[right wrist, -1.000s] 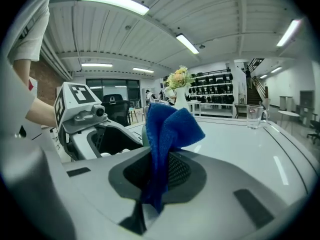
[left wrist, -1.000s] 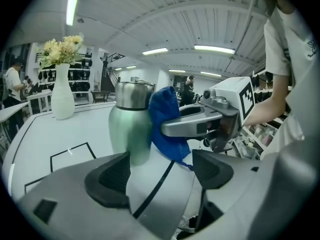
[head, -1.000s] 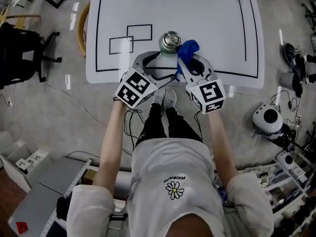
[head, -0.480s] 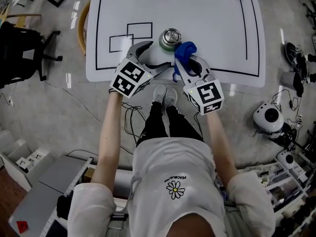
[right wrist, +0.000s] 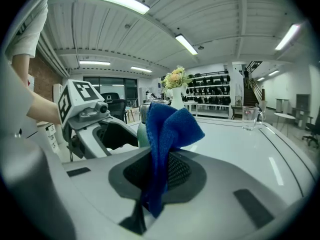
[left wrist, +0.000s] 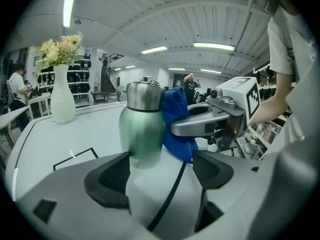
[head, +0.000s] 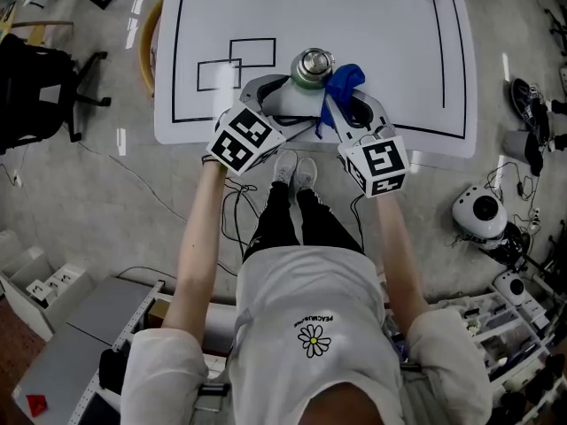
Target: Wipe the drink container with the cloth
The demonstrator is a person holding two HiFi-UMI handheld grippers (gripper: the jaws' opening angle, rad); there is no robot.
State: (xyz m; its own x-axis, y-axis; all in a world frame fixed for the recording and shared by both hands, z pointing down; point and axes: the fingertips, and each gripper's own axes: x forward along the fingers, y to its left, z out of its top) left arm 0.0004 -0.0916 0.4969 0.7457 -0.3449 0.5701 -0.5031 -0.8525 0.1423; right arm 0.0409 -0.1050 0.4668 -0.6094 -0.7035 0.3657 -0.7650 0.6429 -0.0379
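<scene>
A green drink container (head: 309,67) with a steel lid stands upright near the front edge of the white table (head: 372,25). In the left gripper view the container (left wrist: 142,121) rises just past my left gripper (left wrist: 160,171), whose jaws stand open, the left pad (left wrist: 107,179) close to the container's base. My right gripper (right wrist: 155,184) is shut on a blue cloth (right wrist: 167,134) that sticks up between its jaws. The cloth (head: 344,81) rests against the container's right side, and most of the container (right wrist: 141,119) is hidden behind it in the right gripper view.
A white vase of flowers (left wrist: 62,94) stands at the table's far side. A glass mug (right wrist: 251,118) sits far right. Black taped lines and rectangles (head: 235,63) mark the tabletop. Chairs and gear surround the table on the floor.
Both grippers moved forward. The left gripper swung back in toward the container, and the cloth rose against the container's right side.
</scene>
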